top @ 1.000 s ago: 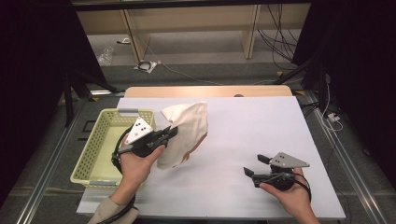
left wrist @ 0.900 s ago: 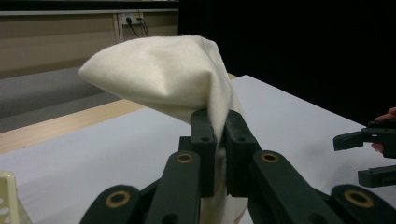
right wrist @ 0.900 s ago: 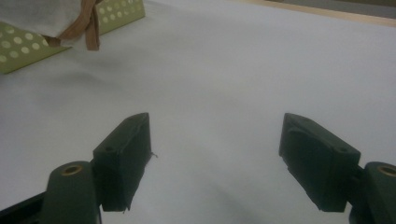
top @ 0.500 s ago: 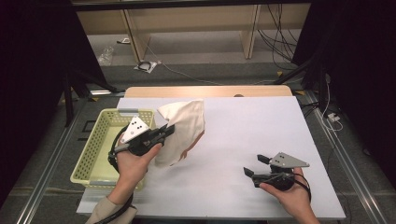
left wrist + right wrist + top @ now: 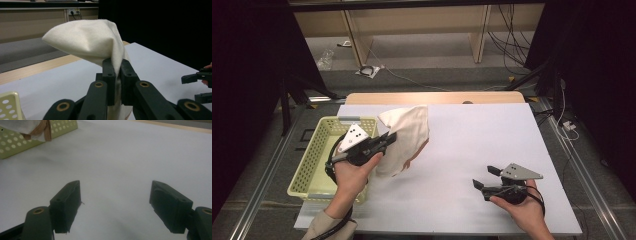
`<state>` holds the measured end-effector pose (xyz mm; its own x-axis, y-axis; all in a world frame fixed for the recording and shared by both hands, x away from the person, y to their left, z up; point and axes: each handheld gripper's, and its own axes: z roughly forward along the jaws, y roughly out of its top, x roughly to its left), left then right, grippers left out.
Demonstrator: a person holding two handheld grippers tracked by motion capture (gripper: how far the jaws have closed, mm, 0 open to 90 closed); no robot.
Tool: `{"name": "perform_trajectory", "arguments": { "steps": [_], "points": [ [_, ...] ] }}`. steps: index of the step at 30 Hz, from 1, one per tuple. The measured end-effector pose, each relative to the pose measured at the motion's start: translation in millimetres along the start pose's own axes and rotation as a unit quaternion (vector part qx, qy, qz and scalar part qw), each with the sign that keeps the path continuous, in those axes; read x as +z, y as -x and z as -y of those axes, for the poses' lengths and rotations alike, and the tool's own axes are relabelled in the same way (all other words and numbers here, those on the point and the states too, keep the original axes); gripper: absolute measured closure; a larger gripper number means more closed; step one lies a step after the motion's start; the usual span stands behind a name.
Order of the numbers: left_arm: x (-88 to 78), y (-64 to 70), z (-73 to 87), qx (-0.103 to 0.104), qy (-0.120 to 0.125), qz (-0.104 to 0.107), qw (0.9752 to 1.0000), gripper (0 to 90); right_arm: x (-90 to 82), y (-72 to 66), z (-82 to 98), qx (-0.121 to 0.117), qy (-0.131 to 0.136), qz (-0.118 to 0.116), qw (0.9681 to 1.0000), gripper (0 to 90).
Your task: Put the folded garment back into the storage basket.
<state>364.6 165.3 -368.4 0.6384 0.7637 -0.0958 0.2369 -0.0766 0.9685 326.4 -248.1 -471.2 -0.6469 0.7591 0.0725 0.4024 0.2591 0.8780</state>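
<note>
While the left gripper (image 5: 388,137) pinches the cream cloth (image 5: 408,135) aloft and the right gripper (image 5: 484,177) idles open, next comes lowering it into the left basket (image 5: 312,160).

Both grippers, left gripper (image 5: 388,138) and right gripper (image 5: 483,178), are black, with brass-ringed pivots on the linkage arms, blocky pads, a grey three-cornered plate on top and black cable. A beige sleeve (image 5: 323,229) covers the left forearm.

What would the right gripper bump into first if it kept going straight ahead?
Probably nothing soon: the open right gripper points across bare white table. Farther along, it looks aimed toward the basket, though depth is unclear.
</note>
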Motion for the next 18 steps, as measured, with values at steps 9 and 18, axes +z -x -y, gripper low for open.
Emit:
{"name": "perform_trajectory", "arguments": {
  "steps": [9,18],
  "points": [
    [-2.1,-1.8,-1.4,-0.001,0.003,-0.003,1.0000,84.0,-0.1,0.1,0.0,0.000,0.000,0.000,1.0000,26.2],
    [-4.3,-3.8,-3.1,-0.004,0.008,-0.006,0.9999,84.0,0.2,-0.1,0.0,0.000,0.003,0.000,1.0000,26.2]
  ]
}}
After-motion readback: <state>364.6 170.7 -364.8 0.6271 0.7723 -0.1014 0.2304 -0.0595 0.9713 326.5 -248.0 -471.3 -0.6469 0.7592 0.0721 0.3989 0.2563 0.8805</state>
